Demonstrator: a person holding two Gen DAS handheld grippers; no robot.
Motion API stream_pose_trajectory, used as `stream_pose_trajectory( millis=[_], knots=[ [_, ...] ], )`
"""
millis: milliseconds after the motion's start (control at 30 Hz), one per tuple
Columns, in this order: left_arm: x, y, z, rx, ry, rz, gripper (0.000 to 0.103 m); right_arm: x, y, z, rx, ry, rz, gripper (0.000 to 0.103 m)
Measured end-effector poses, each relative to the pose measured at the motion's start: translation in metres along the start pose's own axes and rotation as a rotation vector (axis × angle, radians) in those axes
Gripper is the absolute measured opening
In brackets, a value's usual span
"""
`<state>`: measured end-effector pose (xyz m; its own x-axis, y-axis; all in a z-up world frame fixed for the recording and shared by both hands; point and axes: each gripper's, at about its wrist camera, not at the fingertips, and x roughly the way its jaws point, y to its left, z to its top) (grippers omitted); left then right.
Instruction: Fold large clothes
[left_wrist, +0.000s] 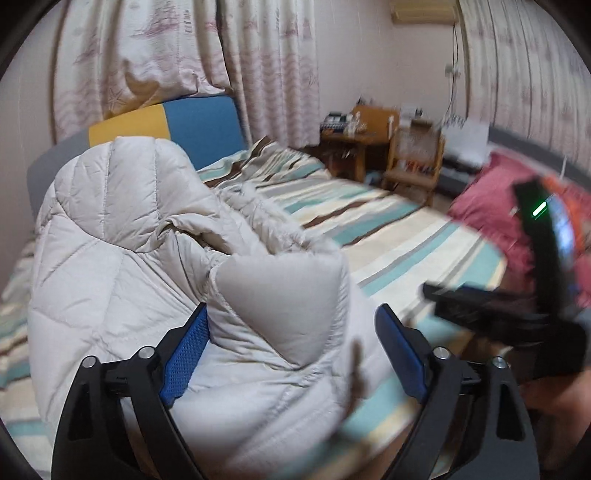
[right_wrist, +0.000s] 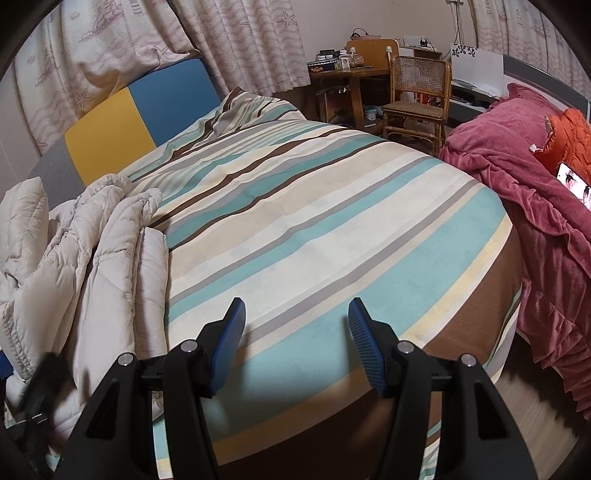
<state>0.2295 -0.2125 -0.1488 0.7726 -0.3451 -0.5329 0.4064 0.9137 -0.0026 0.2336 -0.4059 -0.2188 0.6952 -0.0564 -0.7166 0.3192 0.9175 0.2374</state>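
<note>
Puffy coat mostly bundled up, not exactly tidy yet

The cream down coat (left_wrist: 122, 236) is heaped at the near left of the striped bed (right_wrist: 314, 206), folded over but lumpy. The left gripper (left_wrist: 291, 350) is spread wide around a padded fold, nothing pinched. The right gripper (right_wrist: 295, 347) is held half-open and empty over bare bedding. Squaring-up looks left.

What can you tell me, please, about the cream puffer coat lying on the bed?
The cream puffer coat is quilted, with a smooth, slightly shiny shell and a fluffy fur-like trim along one edge. It lies bunched and loosely folded on the striped bedspread, near the blue and yellow headboard. One padded fold rises between the fingers of the left gripper, which stands open; whether its left pad touches the fabric is unclear.
</note>
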Motion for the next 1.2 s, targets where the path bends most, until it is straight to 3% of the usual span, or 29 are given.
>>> stream_pose_trajectory(
  millis=[200,333,433,533,567,633,733,800,833,900,1200],
  knots=[
    [-0.042,0.017,0.011,-0.094,-0.045,-0.082,0.096,-0.005,0.007,0.002,-0.010,-0.004,0.028,0.058],
    [-0.075,0.066,0.019,-0.263,-0.130,-0.031,0.096,-0.017,0.014,0.012,-0.016,-0.026,0.075,0.058],
    [-0.097,0.123,0.021,-0.441,-0.213,0.072,0.096,-0.028,0.026,0.023,-0.045,-0.056,0.107,0.058],
    [-0.108,0.187,0.012,-0.623,-0.259,0.280,0.096,-0.035,0.038,0.032,-0.069,-0.078,0.134,0.058],
    [-0.108,0.212,0.004,-0.703,-0.255,0.365,0.096,-0.036,0.042,0.034,-0.078,-0.083,0.136,0.058],
    [-0.101,0.244,-0.011,-0.822,-0.226,0.453,0.090,-0.036,0.050,0.037,-0.095,-0.086,0.127,0.058],
    [-0.072,0.270,-0.029,-0.928,-0.119,0.461,0.074,-0.033,0.053,0.038,-0.099,-0.081,0.125,0.058],
    [-0.043,0.270,-0.031,-0.921,-0.040,0.407,0.066,-0.030,0.053,0.037,-0.100,-0.074,0.118,0.058],
    [-0.038,0.269,-0.032,-0.922,-0.031,0.373,0.066,-0.029,0.053,0.038,-0.098,-0.070,0.115,0.058],
    [-0.024,0.260,-0.026,-0.922,-0.025,0.320,0.054,-0.028,0.052,0.039,-0.099,-0.070,0.109,0.058],
    [0.004,0.199,0.028,-0.672,0.014,0.306,0.053,-0.042,0.068,0.072,-0.121,-0.126,0.156,0.058]
  ],
)
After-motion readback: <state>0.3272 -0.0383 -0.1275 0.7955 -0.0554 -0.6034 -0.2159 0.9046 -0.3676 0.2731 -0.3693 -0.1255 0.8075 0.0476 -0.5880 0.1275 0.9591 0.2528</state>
